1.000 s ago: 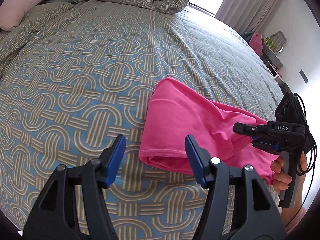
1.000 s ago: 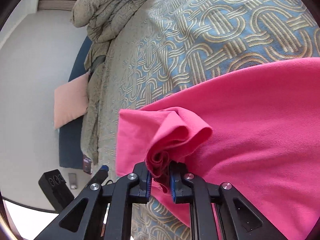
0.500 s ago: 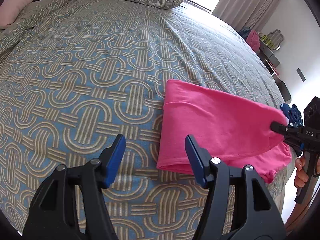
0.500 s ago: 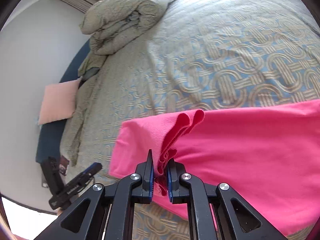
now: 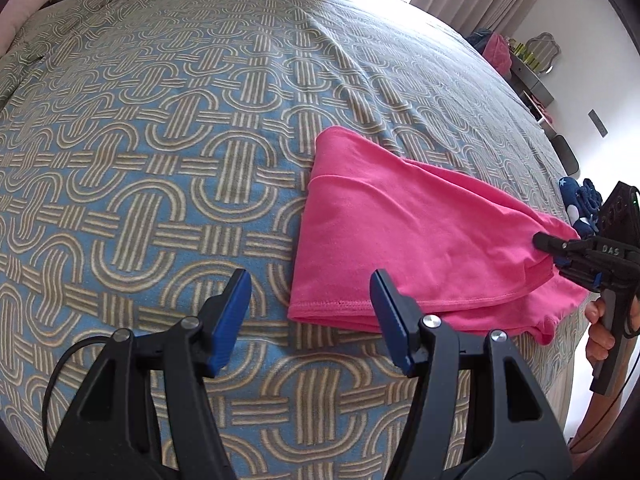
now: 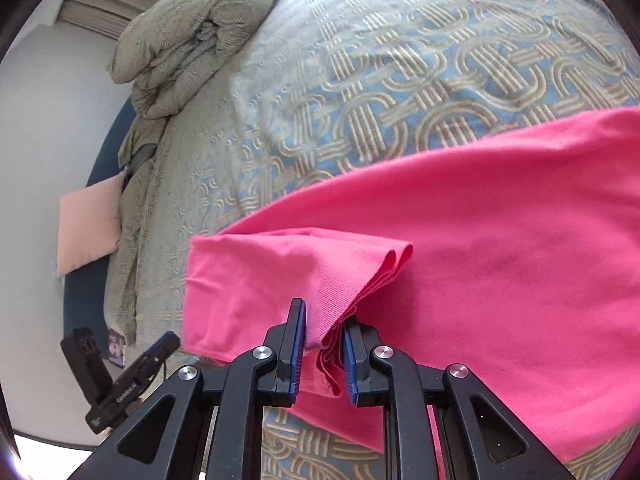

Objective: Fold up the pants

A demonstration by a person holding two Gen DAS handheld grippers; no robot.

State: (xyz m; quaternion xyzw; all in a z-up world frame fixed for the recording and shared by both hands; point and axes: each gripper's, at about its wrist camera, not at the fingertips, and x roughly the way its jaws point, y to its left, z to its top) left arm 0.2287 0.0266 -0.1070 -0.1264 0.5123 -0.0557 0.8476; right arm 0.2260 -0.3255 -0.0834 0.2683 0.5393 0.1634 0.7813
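Note:
Bright pink pants (image 5: 420, 232) lie folded on the patterned bedspread (image 5: 160, 160), near its right edge. My left gripper (image 5: 309, 280) hovers open above the bedspread. Its right finger is over the lower left corner of the pants, and nothing is between its pads. My right gripper (image 6: 324, 312) is at the far right end of the pants (image 6: 480, 240). Its jaws are opening, and a bunched fold of pink cloth sits loosely between the blue pads. In the left wrist view the right gripper (image 5: 540, 240) meets the cloth's pointed right end, and a person's hand (image 5: 598, 328) holds its handle.
A rolled duvet (image 6: 192, 40) lies at the head of the bed, with a pink pillow (image 6: 88, 228) beside it. A dark blue starred item (image 5: 580, 200) sits by the bed's right edge. Curtains and a shelf with clutter stand beyond the bed.
The right gripper has pulled the pants' end out to the right, laying the cloth flatter. Its jaws, tightly pinched on the fold before, now stand apart. The left gripper has moved slightly and stays open.

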